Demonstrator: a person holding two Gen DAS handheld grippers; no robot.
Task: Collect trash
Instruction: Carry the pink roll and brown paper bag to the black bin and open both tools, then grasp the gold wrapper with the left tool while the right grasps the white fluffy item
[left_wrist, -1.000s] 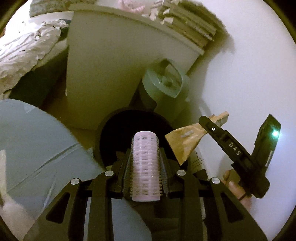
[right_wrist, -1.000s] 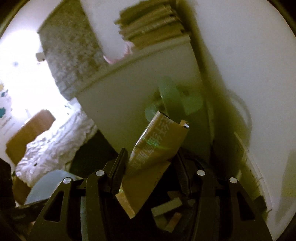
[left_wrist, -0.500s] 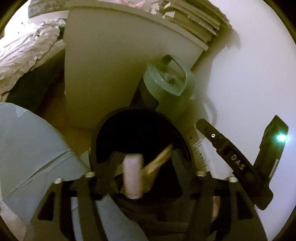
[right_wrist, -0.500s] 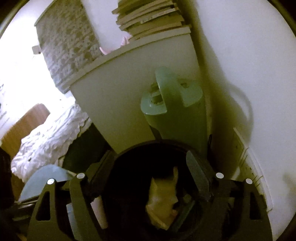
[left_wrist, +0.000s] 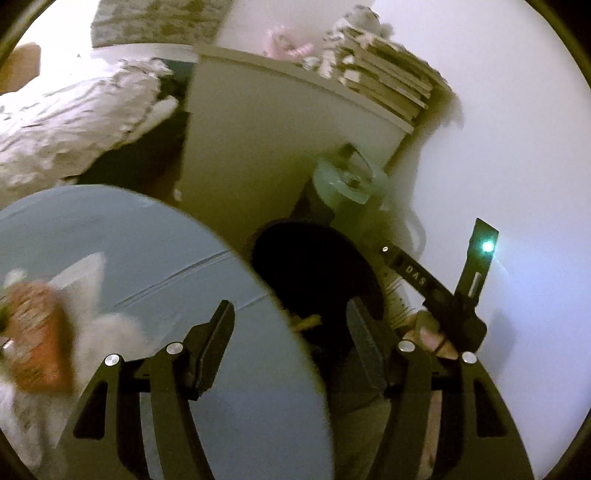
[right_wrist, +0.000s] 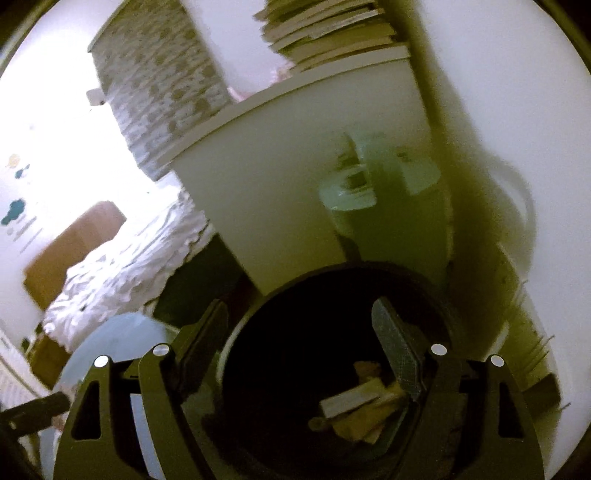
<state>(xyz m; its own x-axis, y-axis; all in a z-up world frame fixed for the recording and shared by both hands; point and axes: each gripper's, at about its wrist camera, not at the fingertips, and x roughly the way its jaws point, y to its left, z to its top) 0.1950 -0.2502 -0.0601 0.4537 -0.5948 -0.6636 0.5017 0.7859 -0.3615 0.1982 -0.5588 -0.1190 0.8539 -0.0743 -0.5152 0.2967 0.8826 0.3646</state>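
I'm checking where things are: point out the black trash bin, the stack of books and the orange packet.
black trash bin (right_wrist: 436, 284), right wrist view, far rim.
stack of books (left_wrist: 391, 88), left wrist view, spines.
orange packet (left_wrist: 37, 339), left wrist view, front face.

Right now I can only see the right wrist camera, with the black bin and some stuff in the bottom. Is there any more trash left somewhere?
Observer: Yes. The left wrist view shows a blurry orange-red packet lying on the round blue table, by something white.
Operator: Is the left gripper holding anything?
Observer: No. The left gripper is open, with nothing between its fingers.
Operator: Where is my gripper from over there?
Observer: The right gripper hangs beside the black bin, with a green light glowing on it.
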